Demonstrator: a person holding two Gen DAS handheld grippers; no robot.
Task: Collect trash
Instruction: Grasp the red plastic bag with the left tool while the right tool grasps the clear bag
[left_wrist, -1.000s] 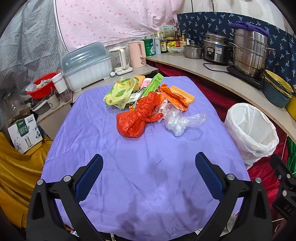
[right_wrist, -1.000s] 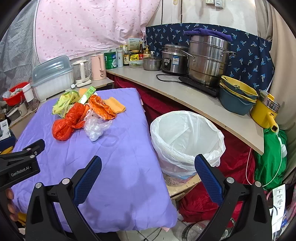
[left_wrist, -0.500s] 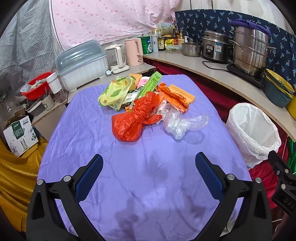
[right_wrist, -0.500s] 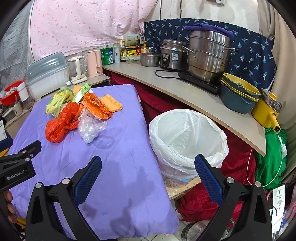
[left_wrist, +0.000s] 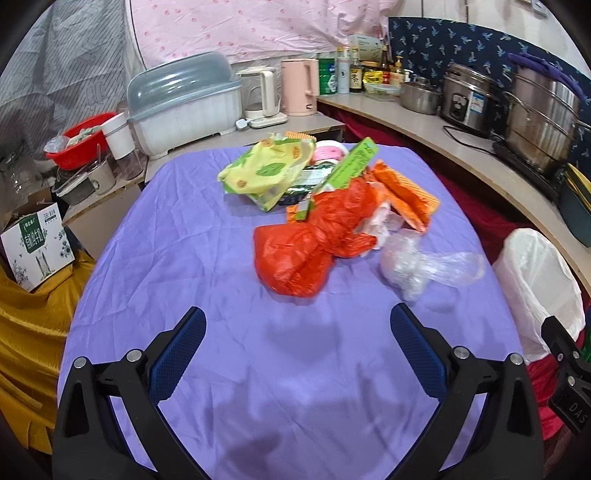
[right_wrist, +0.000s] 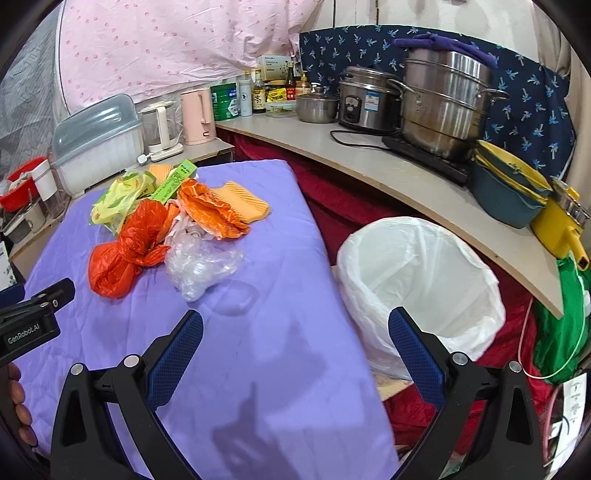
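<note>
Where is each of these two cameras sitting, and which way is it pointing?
Left wrist view: sits on the left gripper, looking forward over the purple-covered table at the tied red plastic bag; its open jaws show, and the right gripper's edge.
Right wrist view: sits on the right gripper, aimed at the table's right edge and the white-lined trash bin; its open jaws show, plus the left gripper's body and fingers of the hand holding it.
Both share the trash pile, bin and table.

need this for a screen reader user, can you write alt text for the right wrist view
A pile of trash lies on a purple-covered table: an orange plastic bag, a clear plastic bag and snack wrappers. The open right gripper hovers empty, a white-lined trash bin beside the table.
</note>
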